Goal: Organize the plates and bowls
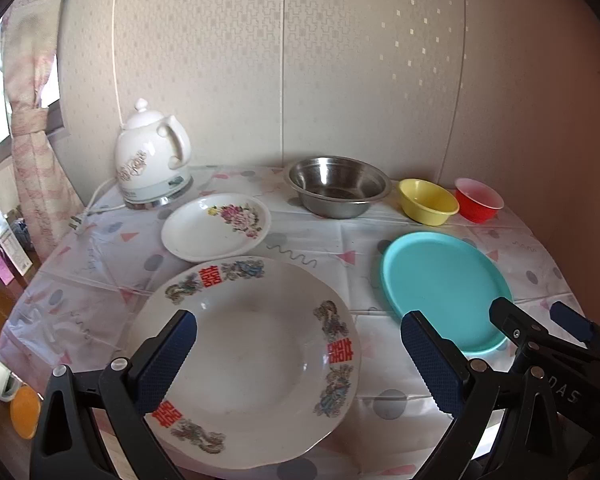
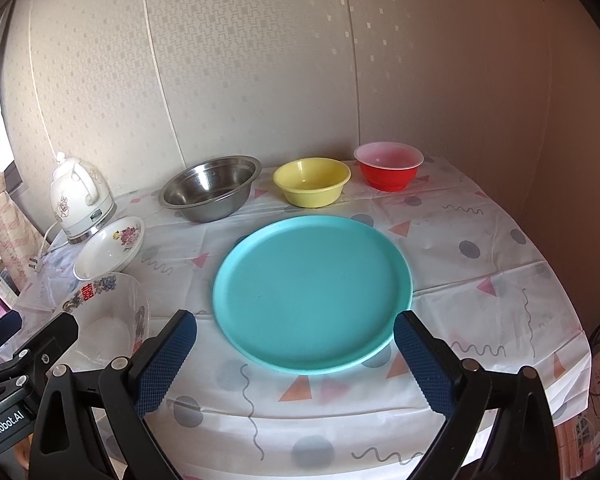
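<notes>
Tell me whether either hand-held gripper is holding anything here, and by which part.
Nothing is held. The left hand-held gripper is open above the big patterned plate, and the right hand-held gripper is open before the teal plate.

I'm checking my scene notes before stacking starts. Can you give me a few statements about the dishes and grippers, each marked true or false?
1. The teal plate lies empty on the tablecloth. True.
2. The red bowl sits inside the yellow bowl. False: they stand side by side, apart.
3. The left gripper holds the large dragon plate. False: its jaws are open.
4. The right gripper is open. True.
5. The steel bowl is upside down. False: it is upright.
</notes>
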Demonstrator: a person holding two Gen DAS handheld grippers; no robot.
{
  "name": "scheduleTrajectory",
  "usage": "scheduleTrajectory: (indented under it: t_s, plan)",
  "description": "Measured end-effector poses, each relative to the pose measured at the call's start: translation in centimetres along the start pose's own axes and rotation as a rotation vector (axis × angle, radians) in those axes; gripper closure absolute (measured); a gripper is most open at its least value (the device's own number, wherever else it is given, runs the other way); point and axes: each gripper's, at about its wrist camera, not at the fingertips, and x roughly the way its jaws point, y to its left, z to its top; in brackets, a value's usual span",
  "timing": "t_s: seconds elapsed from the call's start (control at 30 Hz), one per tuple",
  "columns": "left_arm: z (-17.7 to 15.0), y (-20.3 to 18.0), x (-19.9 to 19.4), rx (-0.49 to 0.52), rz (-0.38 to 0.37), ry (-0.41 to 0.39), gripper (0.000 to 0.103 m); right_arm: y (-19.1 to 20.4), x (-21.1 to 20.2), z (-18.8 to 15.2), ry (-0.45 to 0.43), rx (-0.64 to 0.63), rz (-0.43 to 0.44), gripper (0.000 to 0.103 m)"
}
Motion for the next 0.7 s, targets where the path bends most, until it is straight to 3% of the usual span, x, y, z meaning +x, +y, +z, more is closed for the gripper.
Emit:
scheduleTrajectory:
  t_s: [0.7]
  plan:
    - [-0.3,-1.7,3.1,0.058,0.001,0.088,0.000,-1.4,2.7,-0.1,0.054,0.054,0.024,0.002]
